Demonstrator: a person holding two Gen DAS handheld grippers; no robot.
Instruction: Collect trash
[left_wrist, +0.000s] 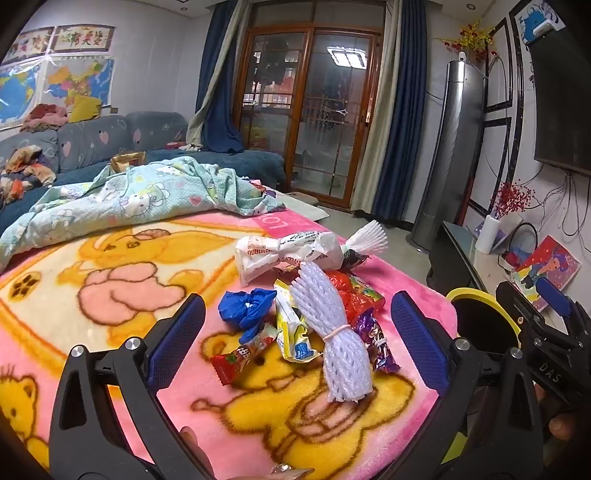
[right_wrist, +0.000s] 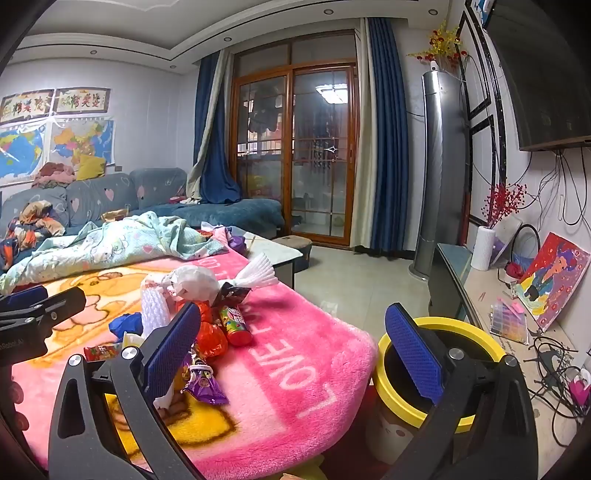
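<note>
Black frames, blue textured jaws, silver screws, white "DAS" lettering.

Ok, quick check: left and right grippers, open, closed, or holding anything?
Left gripper: open, empty, with the white foam net sleeve and wrappers between its fingers.
Right gripper: open, empty, near the yellow-rimmed trash bin.

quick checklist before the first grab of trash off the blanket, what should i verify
1. Left gripper open, holding nothing: ok.
2. Right gripper open, holding nothing: ok.
3. Trash framed between the left fingers: ok, the white foam net and yellow wrapper lie there.
4. Yellow-rimmed bin mouth unobstructed: not ok, a right finger hangs over it.
5. Bin close to the pink blanket: ok, just off its edge.
6. Foam net free of neighbouring wrappers: cannot tell, they overlap.
</note>
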